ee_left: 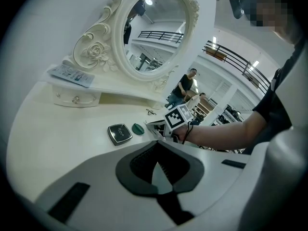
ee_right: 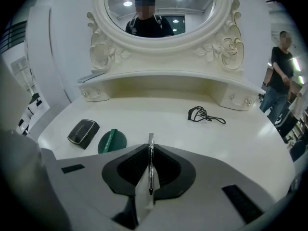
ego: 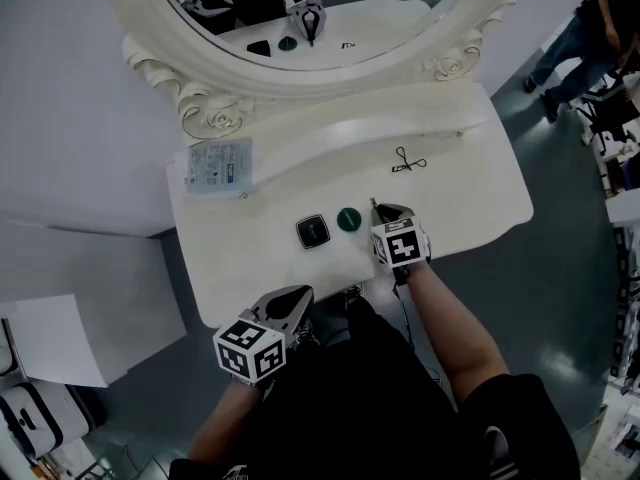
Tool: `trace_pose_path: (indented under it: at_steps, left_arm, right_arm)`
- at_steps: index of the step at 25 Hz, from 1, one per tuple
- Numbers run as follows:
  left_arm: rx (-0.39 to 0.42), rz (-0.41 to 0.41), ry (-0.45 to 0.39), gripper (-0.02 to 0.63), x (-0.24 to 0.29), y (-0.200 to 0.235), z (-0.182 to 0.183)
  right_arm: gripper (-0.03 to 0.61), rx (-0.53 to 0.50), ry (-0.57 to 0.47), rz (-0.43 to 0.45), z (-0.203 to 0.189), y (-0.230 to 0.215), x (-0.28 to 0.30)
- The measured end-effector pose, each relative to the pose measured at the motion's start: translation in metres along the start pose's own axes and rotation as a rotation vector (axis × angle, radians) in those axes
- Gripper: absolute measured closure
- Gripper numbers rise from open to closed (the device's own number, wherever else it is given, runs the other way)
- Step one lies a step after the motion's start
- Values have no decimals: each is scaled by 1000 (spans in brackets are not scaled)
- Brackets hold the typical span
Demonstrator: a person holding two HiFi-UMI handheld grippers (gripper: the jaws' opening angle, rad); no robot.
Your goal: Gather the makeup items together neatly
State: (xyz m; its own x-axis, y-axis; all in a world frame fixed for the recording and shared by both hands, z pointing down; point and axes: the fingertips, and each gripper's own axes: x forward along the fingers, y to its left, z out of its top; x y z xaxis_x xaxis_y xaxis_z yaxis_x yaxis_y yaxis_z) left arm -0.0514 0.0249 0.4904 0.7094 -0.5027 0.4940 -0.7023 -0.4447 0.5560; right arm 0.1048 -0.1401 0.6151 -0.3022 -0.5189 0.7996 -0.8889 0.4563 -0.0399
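Note:
A black square compact (ego: 312, 231) (ee_right: 83, 131) and a green round disc (ego: 348, 219) (ee_right: 112, 141) lie side by side on the white dressing table (ego: 470, 193). A black eyelash curler (ego: 407, 161) (ee_right: 204, 114) lies further back to the right. My right gripper (ego: 380, 211) (ee_right: 150, 146) is just right of the green disc, shut on a thin silvery metal tool (ee_right: 150, 165) that sticks out past its tips. My left gripper (ego: 298, 295) (ee_left: 157, 147) hangs at the table's front edge, shut and with nothing in it.
A large oval mirror (ego: 300, 28) in an ornate white frame stands at the back on a raised shelf. A flat blue-and-white packet (ego: 219, 164) lies on the shelf's left end. People (ego: 585, 33) stand on the grey floor at the right.

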Motion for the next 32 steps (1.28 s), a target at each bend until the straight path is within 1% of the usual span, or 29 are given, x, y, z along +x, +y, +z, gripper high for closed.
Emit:
trace_pose_path:
  at_steps: [3,4,5,6,8,10,12,14,16,18,22,24,29,32]
  left_arm:
    - [5,3,3,606,0,-1,0]
    - [6,3,3,606,0,-2,0]
    - [7,3,3,606,0,-2,1]
    - [8,3,3,606,0,-3,1]
    - [10,1,2,606,3,-5,1]
    - [12,-2,0,606,6,-8,2]
    - [13,-4,-5,606,10,-10,4]
    - [10,-3,-11,606,13,-10,5]
    - [2,3,-16,605,18,-10,7]
    - [-7,13,-19,606,23,-10,8]
    - [-29,36,-22,605,36,-10,11]
    - [-42,48,-21,606,42,-10,14]
    - [-70,86,-27,606,56,-9,19]
    - [-94,108,-29,606,61,-7,18]
  right_arm:
    - [520,23,4,21,-1,2,-2]
    - [497,32,-2,25,1,2,-4]
    - [474,40,-14,30,3,2,-7]
    - [466,47,-31,37,7,2,-10]
    - [466,53,-74,53,17,-4,-20]
    - [466,34,-114,74,26,-17,-30]
    - [466,-21,-132,93,33,-38,-37]
    - [466,-111,-123,105,39,-62,-40]
    - [466,-229,-99,110,44,-86,-42]
    - [466,-373,-54,124,48,-101,-40]
    - [466,-713,61,152,50,-118,-22]
    - [468,-843,114,185,46,-120,-10]
    - [468,-1063,206,320,39,-115,15]
    - [469,-1135,234,378,46,-114,23]
